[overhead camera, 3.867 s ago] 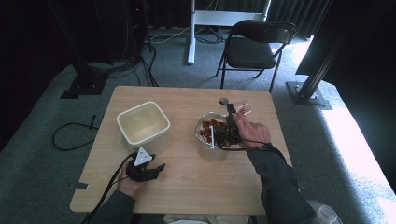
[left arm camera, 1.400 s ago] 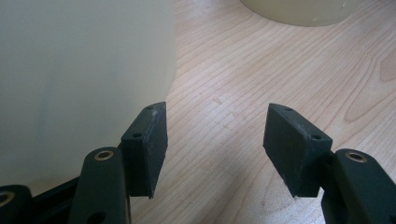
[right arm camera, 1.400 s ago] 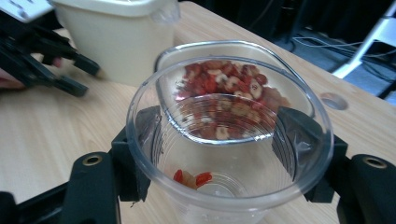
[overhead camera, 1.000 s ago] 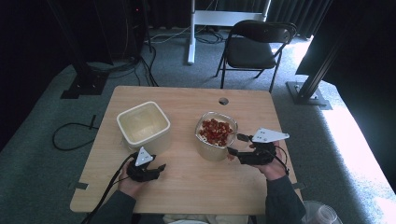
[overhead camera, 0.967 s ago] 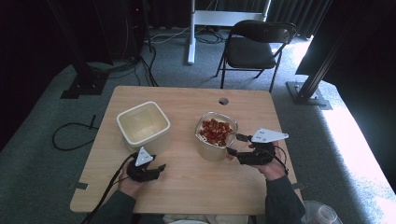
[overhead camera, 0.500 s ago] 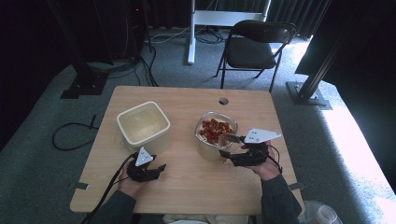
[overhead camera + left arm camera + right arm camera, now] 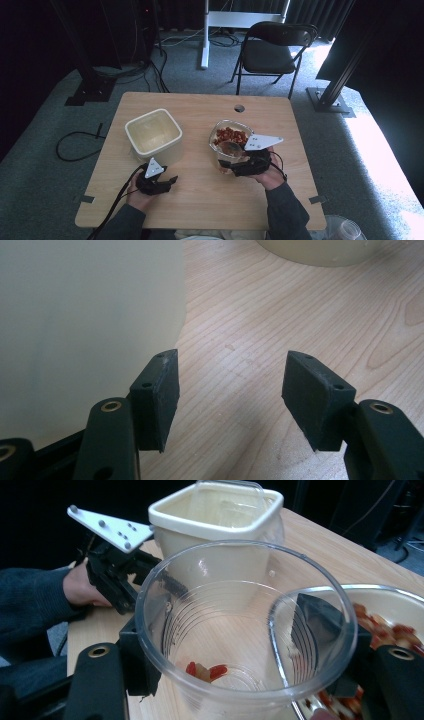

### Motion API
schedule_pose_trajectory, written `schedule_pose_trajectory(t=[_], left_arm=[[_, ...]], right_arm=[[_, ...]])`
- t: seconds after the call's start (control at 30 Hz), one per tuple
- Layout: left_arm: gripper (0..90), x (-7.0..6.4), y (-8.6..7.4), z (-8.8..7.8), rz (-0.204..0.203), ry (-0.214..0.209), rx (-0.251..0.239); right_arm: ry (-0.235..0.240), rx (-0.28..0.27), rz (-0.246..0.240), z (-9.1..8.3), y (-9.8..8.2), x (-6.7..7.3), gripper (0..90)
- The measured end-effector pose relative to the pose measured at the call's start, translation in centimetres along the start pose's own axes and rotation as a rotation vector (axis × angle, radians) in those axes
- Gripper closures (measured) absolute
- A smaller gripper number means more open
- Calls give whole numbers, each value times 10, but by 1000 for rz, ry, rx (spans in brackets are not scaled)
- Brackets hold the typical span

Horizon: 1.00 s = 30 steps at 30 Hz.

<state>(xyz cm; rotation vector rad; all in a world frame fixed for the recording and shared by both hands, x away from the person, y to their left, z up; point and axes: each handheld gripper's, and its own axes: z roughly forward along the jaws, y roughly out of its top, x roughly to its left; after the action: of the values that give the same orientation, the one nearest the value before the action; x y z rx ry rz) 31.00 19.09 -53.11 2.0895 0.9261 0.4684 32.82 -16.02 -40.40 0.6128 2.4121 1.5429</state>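
Grey carpet and a black folding chair (image 7: 276, 47) lay beyond the wooden table (image 7: 200, 195). On it stood a cream tub (image 7: 152, 136) and a glass bowl (image 7: 229, 139) of red pieces. Just beside the tub, the left gripper (image 7: 227, 400) rested with jaws apart, grasping nothing. At the bowl's rim, the right gripper (image 7: 235, 675) clenched a clear plastic cup (image 7: 245, 630); squeezing harder could crumple it, or tilting spill its few pieces (image 7: 205, 671).

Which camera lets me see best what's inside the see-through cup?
The right gripper view: it looks straight down into the clear cup, held in the right claw, showing a few red bits at the bottom. The high view shows the cup small, against the glass bowl, its contents unclear.
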Motion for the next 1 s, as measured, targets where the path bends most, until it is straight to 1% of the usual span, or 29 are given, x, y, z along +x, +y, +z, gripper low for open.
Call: schedule_pose_trajectory(t=[0.03, 0.23, 0.6, 0.87, 1.0], left_arm=[[407, 0, 0, 0, 0, 0, 0], [407, 0, 0, -1, 0, 0, 1], [407, 0, 0, -1, 3, 0, 2], [407, 0, 0, -1, 6, -1, 2], [407, 1, 0, 0, 1, -1, 4]], right_arm=[[0, 0, 0, 0, 0, 0, 327], [16, -3, -9, 15, 11, 5, 322], [17, -12, -11, 27, 23, 6, 319], [31, -24, -17, 43, 38, 9, 318], [36, -31, -19, 50, 46, 10, 317]])
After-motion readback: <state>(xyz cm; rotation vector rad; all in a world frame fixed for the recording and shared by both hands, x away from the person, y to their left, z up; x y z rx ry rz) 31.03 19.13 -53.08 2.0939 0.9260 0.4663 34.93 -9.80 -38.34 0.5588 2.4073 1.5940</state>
